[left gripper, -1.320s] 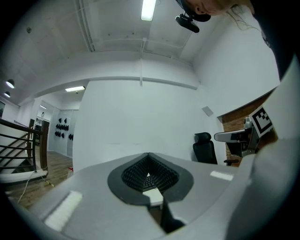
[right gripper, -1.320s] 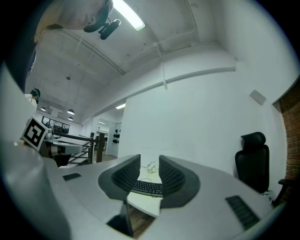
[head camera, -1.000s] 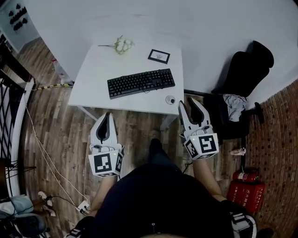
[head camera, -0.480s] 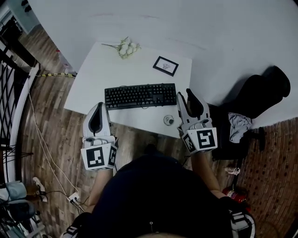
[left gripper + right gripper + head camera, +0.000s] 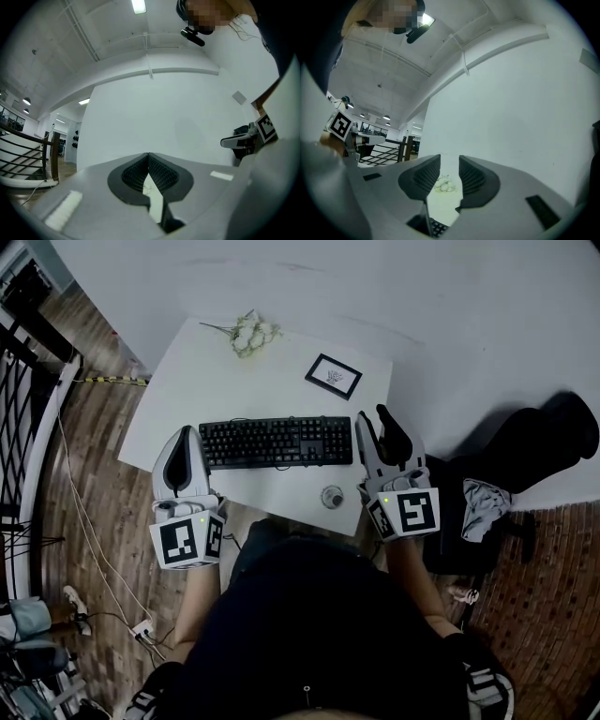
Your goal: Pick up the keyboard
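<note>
Nearest, the person's torso (image 5: pixel 309 634) fills the lower head view and hides the floor beneath. L gripper (image 5: pixel 184 435): jaws closed, nothing between them, at the front-left edge of the table (image 5: pixel 178 381), just beside the L end of the keyboard (image 5: pixel 276 441). R gripper (image 5: pixel 375 418): jaws partly apart, empty, just beside its R end. Keyboard: black, flat, roughly parallel to front edge. Small round item (image 5: pixel 332 496) near that edge, possibly a cap. Beyond: bare top, framed card (image 5: pixel 333 376), white flowers (image 5: pixel 249 333), then wall. R gripper view shows only a keyboard corner.
</note>
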